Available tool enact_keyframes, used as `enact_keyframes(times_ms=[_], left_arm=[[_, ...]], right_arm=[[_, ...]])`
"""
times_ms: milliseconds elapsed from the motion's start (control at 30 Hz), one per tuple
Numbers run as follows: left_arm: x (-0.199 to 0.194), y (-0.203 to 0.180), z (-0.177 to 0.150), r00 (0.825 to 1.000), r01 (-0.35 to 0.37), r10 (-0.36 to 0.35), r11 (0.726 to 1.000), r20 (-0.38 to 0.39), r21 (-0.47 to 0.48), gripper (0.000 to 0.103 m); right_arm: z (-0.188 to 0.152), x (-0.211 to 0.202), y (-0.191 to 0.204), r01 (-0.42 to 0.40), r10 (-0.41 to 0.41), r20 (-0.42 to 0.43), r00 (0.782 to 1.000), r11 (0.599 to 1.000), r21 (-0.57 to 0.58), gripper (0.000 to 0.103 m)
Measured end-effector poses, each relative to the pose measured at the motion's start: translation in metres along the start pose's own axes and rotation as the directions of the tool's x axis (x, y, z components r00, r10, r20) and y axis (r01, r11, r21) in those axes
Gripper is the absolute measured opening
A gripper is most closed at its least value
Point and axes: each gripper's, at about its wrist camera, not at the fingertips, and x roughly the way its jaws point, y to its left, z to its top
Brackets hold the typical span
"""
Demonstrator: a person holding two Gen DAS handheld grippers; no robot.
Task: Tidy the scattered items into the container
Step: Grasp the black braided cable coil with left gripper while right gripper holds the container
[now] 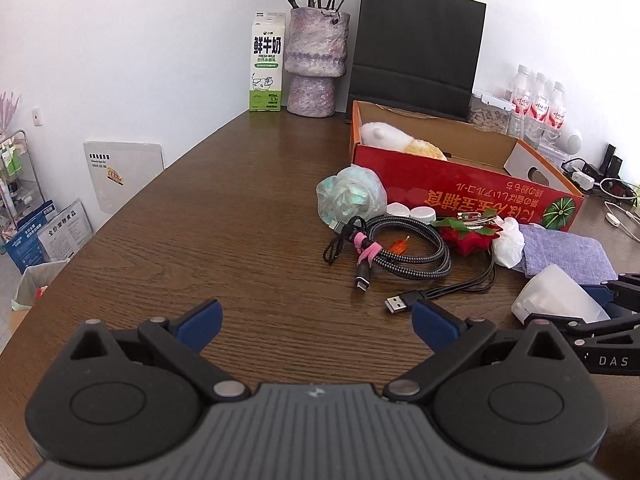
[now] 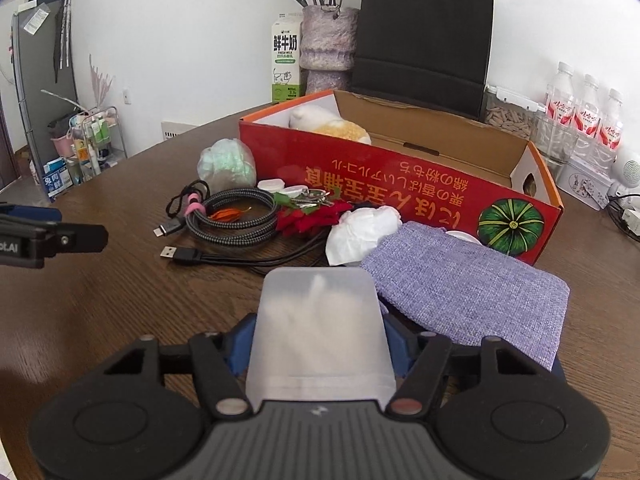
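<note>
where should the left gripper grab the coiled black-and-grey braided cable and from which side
Grip the coiled black-and-grey braided cable at the pink strap that bundles its loops, coming from above on the near, open side of the brown wooden table. One pinch there should lift every loop together; the far side is crowded by the red cardboard box.

Left wrist view: rides on my left gripper [image 1: 316,322], low over the wooden table [image 1: 224,216], looking forward and downward toward the back wall.
Left view nearness: bare tabletop close ahead; braided cable coil [image 1: 404,250] near, red cardboard box [image 1: 460,184] beyond, right of centre.
Right wrist view: rides on my right gripper [image 2: 318,344], same tilt, facing the box [image 2: 400,184] more squarely.
Right view nearness: frosted plastic container [image 2: 318,320] fills the foreground; lilac cloth pouch [image 2: 468,288] just beside it.
Shared: box, cable coil [image 2: 236,216], milk carton [image 1: 267,62], vase [image 1: 316,60], black paper bag [image 1: 416,40].
Cross-sight: each view catches the other gripper at its edge.
</note>
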Motion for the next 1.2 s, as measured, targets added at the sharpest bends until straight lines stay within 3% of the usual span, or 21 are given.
enact_keyframes(times_ms=[367, 633, 733, 1200], left_arm=[[0.04, -0.039, 0.037, 0.998, 0.058, -0.056, 0.994, -0.032, 0.093, 0.103], [0.087, -0.066, 0.058, 0.987, 0.077, -0.052, 0.983, -0.15, 0.166, 0.103], [0.102, -0.071, 0.059, 0.979, 0.093, -0.057, 0.98, -0.196, 0.178, 0.103], [0.122, -0.083, 0.062, 0.971, 0.072, -0.013, 0.968, -0.238, 0.239, 0.103]], right_arm=[[0.011, -0.027, -0.023, 0.082, -0.094, 0.114, 0.989, 0.991, 0.103, 0.064], [0.02, -0.033, -0.05, 0.149, -0.183, 0.167, 0.969, 0.969, 0.196, 0.064], [0.021, -0.031, -0.056, 0.151, -0.186, 0.164, 0.969, 0.967, 0.206, 0.064], [0.012, -0.025, -0.066, 0.136, -0.176, 0.156, 0.972, 0.961, 0.239, 0.064]])
